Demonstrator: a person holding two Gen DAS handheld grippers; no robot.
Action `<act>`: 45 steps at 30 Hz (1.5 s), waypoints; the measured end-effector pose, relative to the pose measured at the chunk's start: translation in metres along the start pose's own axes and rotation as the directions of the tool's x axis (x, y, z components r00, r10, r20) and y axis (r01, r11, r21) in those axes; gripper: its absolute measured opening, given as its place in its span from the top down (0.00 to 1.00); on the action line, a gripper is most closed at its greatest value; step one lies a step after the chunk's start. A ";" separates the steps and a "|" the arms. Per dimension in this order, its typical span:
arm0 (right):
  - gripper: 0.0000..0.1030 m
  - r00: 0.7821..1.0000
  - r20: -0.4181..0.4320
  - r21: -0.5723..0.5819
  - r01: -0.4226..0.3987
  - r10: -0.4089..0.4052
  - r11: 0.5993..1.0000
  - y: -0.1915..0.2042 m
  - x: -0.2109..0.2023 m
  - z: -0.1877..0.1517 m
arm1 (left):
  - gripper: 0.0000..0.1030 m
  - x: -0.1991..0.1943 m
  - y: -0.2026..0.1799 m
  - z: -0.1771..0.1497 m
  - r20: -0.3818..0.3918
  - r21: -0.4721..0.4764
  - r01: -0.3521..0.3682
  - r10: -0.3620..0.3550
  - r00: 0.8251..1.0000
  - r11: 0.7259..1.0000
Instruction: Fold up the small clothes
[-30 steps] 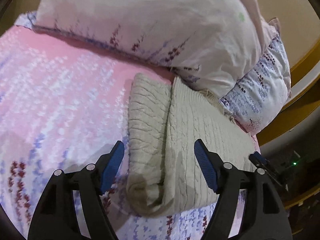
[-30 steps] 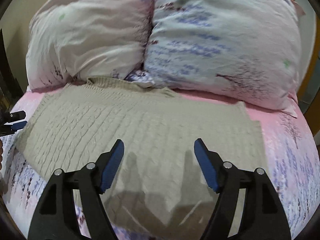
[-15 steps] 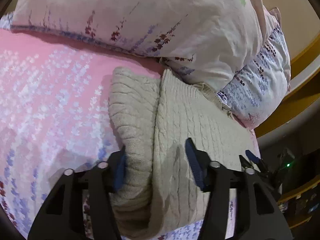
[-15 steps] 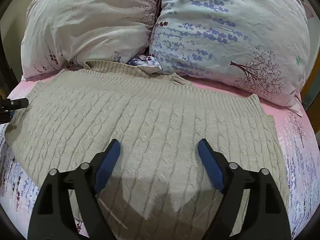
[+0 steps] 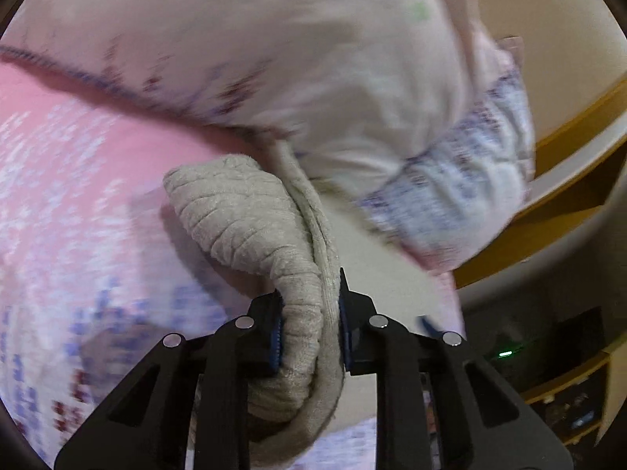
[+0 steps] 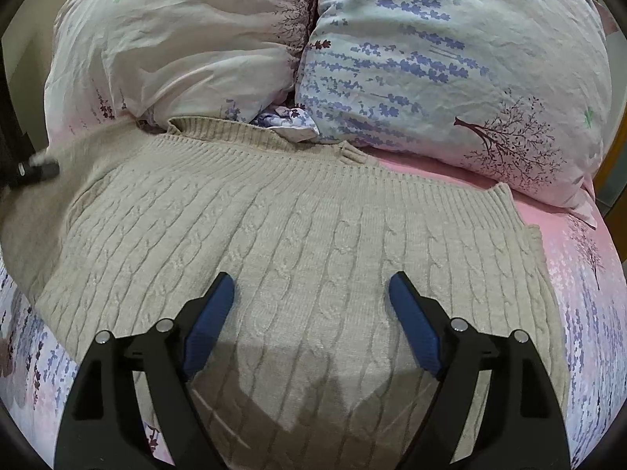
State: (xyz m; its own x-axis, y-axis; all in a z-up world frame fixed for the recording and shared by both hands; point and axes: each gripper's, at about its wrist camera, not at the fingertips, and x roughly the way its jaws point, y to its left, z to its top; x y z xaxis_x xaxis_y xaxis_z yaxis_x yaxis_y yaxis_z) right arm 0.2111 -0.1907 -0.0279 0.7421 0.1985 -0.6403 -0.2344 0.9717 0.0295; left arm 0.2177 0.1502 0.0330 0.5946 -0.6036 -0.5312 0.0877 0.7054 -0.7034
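A beige cable-knit sweater point(image 6: 298, 235) lies spread on the pink bed sheet, its collar toward the pillows. My right gripper point(image 6: 311, 301) is open and hovers just above the sweater's middle. My left gripper point(image 5: 309, 325) is shut on the sweater's folded sleeve edge point(image 5: 250, 215) and lifts it off the sheet; the cloth bunches between the blue pads. The left gripper's tip shows at the left edge of the right wrist view point(image 6: 37, 170), blurred.
Two floral pillows point(image 6: 176, 47) point(image 6: 450, 51) lean at the head of the bed behind the sweater. The pink flowered sheet point(image 5: 70, 203) lies to the left. A wooden bed frame point(image 5: 568, 203) and dark shelving stand to the right.
My left gripper closed on the sweater's folded side edge and raised it. My right gripper moved a little lower and closer over the sweater, still open.
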 end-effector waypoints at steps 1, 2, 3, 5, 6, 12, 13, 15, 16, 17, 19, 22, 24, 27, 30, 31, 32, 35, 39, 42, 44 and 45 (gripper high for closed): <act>0.21 1.000 -0.001 -0.004 -0.004 0.004 1.000 0.000 0.000 0.000 | 0.79 0.001 -0.011 0.001 0.005 0.004 0.037 -0.037 0.999 0.999; 0.21 1.000 -0.002 -0.006 -0.006 0.006 1.000 -0.001 0.000 0.000 | 0.79 0.002 -0.018 0.002 0.006 0.008 0.059 -0.060 0.998 0.998; 0.21 1.000 -0.003 -0.008 -0.007 0.007 1.000 -0.001 -0.001 0.000 | 0.80 0.007 -0.031 0.002 0.004 0.014 0.093 -0.093 0.996 0.996; 0.20 1.000 -0.005 -0.012 -0.006 0.006 1.000 0.000 -0.001 0.000 | 0.80 0.016 -0.051 0.002 -0.006 0.030 0.139 -0.139 0.990 0.990; 0.20 1.000 -0.005 -0.015 -0.006 0.005 1.000 0.000 -0.001 0.000 | 0.80 0.022 -0.059 0.001 -0.011 0.035 0.153 -0.152 0.988 0.988; 0.19 0.996 0.015 0.019 -0.087 0.087 0.996 -0.020 -0.017 -0.007 | 0.80 0.074 -0.115 -0.016 -0.079 0.067 0.266 -0.261 0.962 0.962; 0.19 0.995 0.021 0.030 -0.096 0.095 0.995 -0.025 -0.022 -0.010 | 0.80 0.087 -0.127 -0.024 -0.108 0.087 0.278 -0.268 0.957 0.957; 0.19 0.994 0.039 0.052 -0.108 0.106 0.993 -0.045 -0.036 -0.022 | 0.80 0.115 -0.146 -0.040 -0.178 0.145 0.267 -0.240 0.954 0.953; 0.19 0.994 0.039 0.065 -0.103 0.100 0.993 -0.055 -0.041 -0.027 | 0.80 0.128 -0.151 -0.046 -0.206 0.159 0.253 -0.218 0.954 0.954; 0.19 0.995 0.034 0.079 -0.099 0.096 0.992 -0.064 -0.045 -0.032 | 0.80 0.138 -0.151 -0.053 -0.229 0.165 0.241 -0.201 0.952 0.956; 0.19 0.994 0.022 0.118 -0.109 0.107 0.987 -0.088 -0.054 -0.043 | 0.79 0.162 -0.150 -0.065 -0.281 0.160 0.209 -0.159 0.946 0.965; 0.19 0.990 0.053 0.199 -0.139 0.131 0.970 -0.121 -0.071 -0.055 | 0.61 0.162 -0.154 -0.065 -0.284 0.148 0.252 -0.203 0.937 0.956; 0.19 0.979 0.102 0.278 -0.200 0.178 0.940 -0.142 -0.084 -0.055 | 0.35 0.152 -0.156 -0.060 -0.301 0.112 0.335 -0.290 0.909 0.935; 0.19 0.941 0.169 0.383 -0.338 0.294 0.860 -0.162 -0.090 -0.049 | 0.18 0.121 -0.160 -0.050 -0.222 0.169 0.339 -0.299 0.928 0.925; 0.25 0.883 0.194 0.472 -0.466 0.428 0.748 -0.170 -0.074 -0.038 | 0.16 0.088 -0.142 -0.037 -0.094 0.198 0.226 -0.211 0.973 0.954; 0.27 0.875 0.184 0.498 -0.475 0.447 0.725 -0.169 -0.066 -0.035 | 0.16 0.085 -0.135 -0.034 -0.068 0.191 0.178 -0.167 0.984 0.965; 0.32 0.872 0.174 0.516 -0.476 0.457 0.712 -0.170 -0.061 -0.033 | 0.16 0.083 -0.127 -0.030 -0.054 0.183 0.126 -0.118 0.992 0.975; 0.41 0.860 0.132 0.583 -0.469 0.492 0.663 -0.169 -0.037 -0.026 | 0.16 0.082 -0.097 -0.028 -0.055 0.130 0.018 -0.011 0.998 0.991; 0.54 0.856 0.083 0.606 -0.449 0.510 0.657 -0.159 -0.020 -0.024 | 0.16 0.097 -0.080 -0.029 -0.099 0.127 -0.054 0.067 0.993 0.990; 0.55 0.857 0.062 0.592 -0.444 0.511 0.673 -0.152 -0.016 -0.020 | 0.16 0.111 -0.081 -0.041 -0.145 0.159 -0.081 0.105 0.984 0.984; 0.55 0.847 0.058 0.595 -0.455 0.529 0.663 -0.148 -0.012 -0.018 | 0.16 0.116 -0.082 -0.048 -0.164 0.182 -0.094 0.124 0.979 0.979; 0.55 0.839 0.054 0.602 -0.460 0.542 0.652 -0.147 -0.009 -0.019 | 0.16 0.118 -0.082 -0.051 -0.162 0.187 -0.095 0.126 0.979 0.978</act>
State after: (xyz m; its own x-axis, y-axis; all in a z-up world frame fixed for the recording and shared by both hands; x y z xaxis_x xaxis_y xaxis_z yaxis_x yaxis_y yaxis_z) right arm 0.2274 -0.3377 -0.0411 0.5295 0.6996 -0.4797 -0.1160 0.6199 0.7761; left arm 0.2394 0.0019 0.0041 0.4632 -0.5624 -0.6849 0.1788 0.8163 -0.5493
